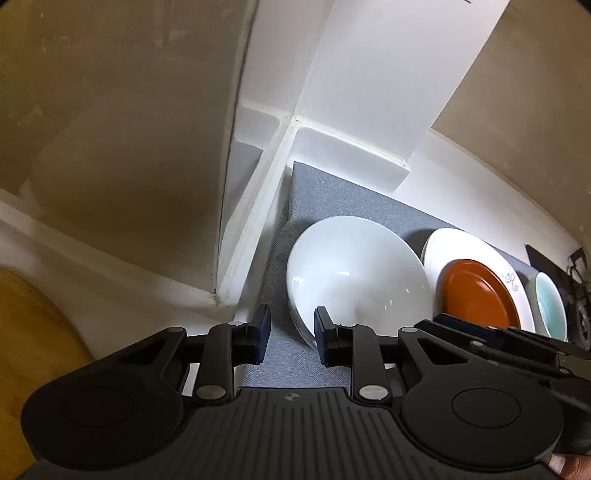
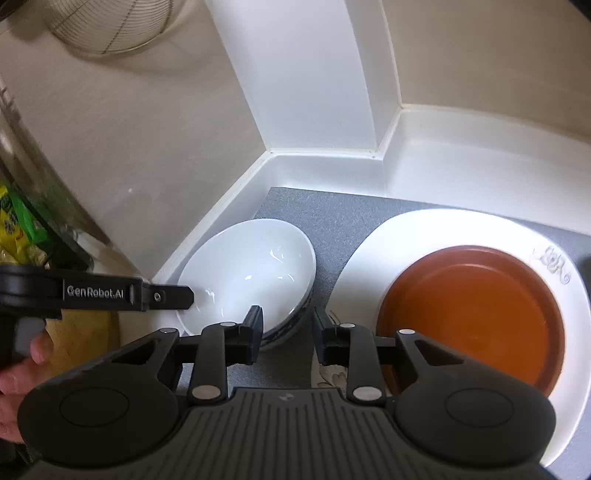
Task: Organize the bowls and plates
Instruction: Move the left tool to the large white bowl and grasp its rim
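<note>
Two nested bowls sit on a grey mat (image 1: 332,195) in a white corner: a white bowl (image 1: 354,273) (image 2: 251,266) on top and a blue-patterned bowl (image 2: 295,326) under it. My left gripper (image 1: 291,332) straddles the stack's left rim, one finger inside the bowl. A strip of mat shows between the outer finger and the bowl, so the jaws are narrow but open. My right gripper (image 2: 288,332) straddles the near right rim the same way, with a sliver of mat beside its outer finger. To the right, an orange plate (image 2: 472,317) lies on a large white plate (image 2: 406,236).
A teal bowl (image 1: 550,302) stands past the plates at the far right. White walls and a pillar close in behind the mat. A wire basket (image 2: 110,26) hangs upper left, snack packets (image 2: 18,221) lie at the left, and a wooden board (image 1: 29,332) lies beside the left gripper.
</note>
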Motion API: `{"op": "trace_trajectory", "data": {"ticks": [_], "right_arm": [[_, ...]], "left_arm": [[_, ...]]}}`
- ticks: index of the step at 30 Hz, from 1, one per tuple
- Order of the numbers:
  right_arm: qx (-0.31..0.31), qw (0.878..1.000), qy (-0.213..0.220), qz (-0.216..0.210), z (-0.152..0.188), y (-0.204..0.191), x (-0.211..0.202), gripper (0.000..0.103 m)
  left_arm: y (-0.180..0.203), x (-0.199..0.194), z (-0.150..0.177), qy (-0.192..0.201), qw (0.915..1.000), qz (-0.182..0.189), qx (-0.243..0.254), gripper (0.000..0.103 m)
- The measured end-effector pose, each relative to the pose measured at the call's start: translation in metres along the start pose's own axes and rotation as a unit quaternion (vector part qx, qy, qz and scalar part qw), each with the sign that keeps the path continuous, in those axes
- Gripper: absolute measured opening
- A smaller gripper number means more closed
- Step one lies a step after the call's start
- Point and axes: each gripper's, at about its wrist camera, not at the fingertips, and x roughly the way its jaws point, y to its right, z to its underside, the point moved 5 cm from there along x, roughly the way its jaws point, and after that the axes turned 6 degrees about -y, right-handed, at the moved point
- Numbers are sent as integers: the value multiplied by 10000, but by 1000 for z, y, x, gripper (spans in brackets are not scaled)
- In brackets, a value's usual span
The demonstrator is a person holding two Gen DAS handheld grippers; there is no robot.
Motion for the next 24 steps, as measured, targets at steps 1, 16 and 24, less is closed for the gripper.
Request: {"op": "trace_trajectory", "data": {"ticks": [1,16,24], "right_arm": [[60,10000,-9,-22,-1,0,2,28],[-412,9981,-436,153,8,-26,-10,13],[-419,9971,-575,254,15,-29,0,18]], "left_arm": [[0,3,0,-21,10000,26,-5,28],[-4,1,31,-756,9971,88,45,21],[-10,-1,33,-716,9970,248,-148,24]]}}
